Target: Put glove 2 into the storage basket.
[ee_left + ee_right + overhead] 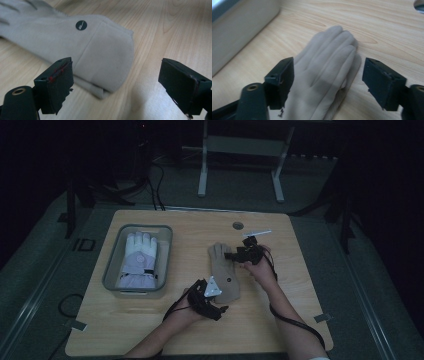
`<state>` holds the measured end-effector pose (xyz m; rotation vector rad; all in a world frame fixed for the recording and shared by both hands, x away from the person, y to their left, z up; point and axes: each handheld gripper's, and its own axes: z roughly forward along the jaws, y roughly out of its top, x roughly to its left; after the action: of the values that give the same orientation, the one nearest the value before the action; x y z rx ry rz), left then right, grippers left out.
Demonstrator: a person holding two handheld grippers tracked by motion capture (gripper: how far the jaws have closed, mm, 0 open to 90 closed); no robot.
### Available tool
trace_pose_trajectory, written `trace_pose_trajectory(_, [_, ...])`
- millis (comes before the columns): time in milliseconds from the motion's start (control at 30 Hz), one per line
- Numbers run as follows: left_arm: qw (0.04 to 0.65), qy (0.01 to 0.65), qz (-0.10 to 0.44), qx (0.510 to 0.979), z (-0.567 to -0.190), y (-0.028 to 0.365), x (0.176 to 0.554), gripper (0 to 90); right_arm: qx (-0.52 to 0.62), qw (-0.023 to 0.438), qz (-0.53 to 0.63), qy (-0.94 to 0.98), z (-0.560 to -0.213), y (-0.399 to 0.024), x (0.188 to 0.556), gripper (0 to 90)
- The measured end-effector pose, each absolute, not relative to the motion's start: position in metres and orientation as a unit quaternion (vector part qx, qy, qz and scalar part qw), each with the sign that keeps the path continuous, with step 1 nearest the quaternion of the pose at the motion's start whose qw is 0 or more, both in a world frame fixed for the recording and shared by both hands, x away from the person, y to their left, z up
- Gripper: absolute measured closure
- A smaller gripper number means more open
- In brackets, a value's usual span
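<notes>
Dim room w/ grey floor around a light wooden table [150, 330]; a white stand's legs [202, 180] sit at top centre of the high view. On the table, centre of frame, a beige glove [225, 272] lies flat, fingers toward the top, cuff toward the bottom. Left gripper [212, 307] is at the cuff end, lower centre; in the left gripper view its jaws stand apart, released, w/ the cuff corner [110, 65] between them but nothing pinched. Right gripper [237, 255] sits just right of the glove's fingers; in the right gripper view its jaws are spread on either side of the fingers [329, 57], not pressing them. At left of frame, a grey bin [112, 270] holds a white and lilac glove [139, 260], well apart from the beige one.
</notes>
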<state>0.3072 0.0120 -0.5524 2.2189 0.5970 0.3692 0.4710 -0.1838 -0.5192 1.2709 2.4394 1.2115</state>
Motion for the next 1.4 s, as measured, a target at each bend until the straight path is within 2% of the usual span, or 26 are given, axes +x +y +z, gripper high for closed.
trace_pose_trajectory(133, [0.385,0.225,0.143,0.884,-0.552,0.008,0.313,14.8,0.436,0.069,0.385,0.81,-0.529,-0.18,0.479,22.0])
trace_pose_trajectory(233, [0.365,0.209,0.135,0.897,-0.555,0.002,0.319,16.0,0.445,0.05,0.375,0.812,-0.541,-0.175,0.486,24.7])
trace_pose_trajectory(367, [0.34,0.205,0.134,0.908,-0.557,-0.001,0.325,18.0,0.434,0.031,0.361,0.825,-0.547,-0.171,0.486,42.7])
trace_pose_trajectory(433, [0.333,0.208,0.139,0.909,-0.557,-0.001,0.326,21.3,0.435,0.031,0.358,0.826,-0.547,-0.17,0.486,46.0])
trace_pose_trajectory(467, [0.328,0.213,0.136,0.91,-0.558,-0.002,0.328,21.9,0.438,0.019,0.358,0.824,-0.547,-0.17,0.486,56.3])
trace_pose_trajectory(533, [0.321,0.209,0.143,0.913,-0.559,-0.003,0.328,25.4,0.432,0.023,0.352,0.83,-0.546,-0.168,0.485,60.0])
trace_pose_trajectory(700, [0.313,0.211,0.15,0.914,-0.559,-0.004,0.33,32.1,0.434,0.018,0.343,0.833,-0.544,-0.167,0.486,63.1])
trace_pose_trajectory(800, [0.307,0.214,0.161,0.913,-0.557,-0.006,0.331,44.5,0.435,0.017,0.339,0.834,-0.542,-0.166,0.486,65.4])
trace_pose_trajectory(900, [0.301,0.214,0.181,0.912,-0.557,-0.007,0.33,65.6,0.437,0.009,0.344,0.831,-0.542,-0.165,0.486,66.7])
trace_pose_trajectory(1000, [0.303,0.213,0.186,0.91,-0.555,-0.006,0.33,75.9,0.441,0.007,0.35,0.826,-0.542,-0.166,0.485,69.2])
trace_pose_trajectory(1400, [0.307,0.217,0.195,0.906,-0.537,0.005,0.322,79.5,0.428,0.003,0.373,0.823,-0.52,-0.163,0.482,72.2])
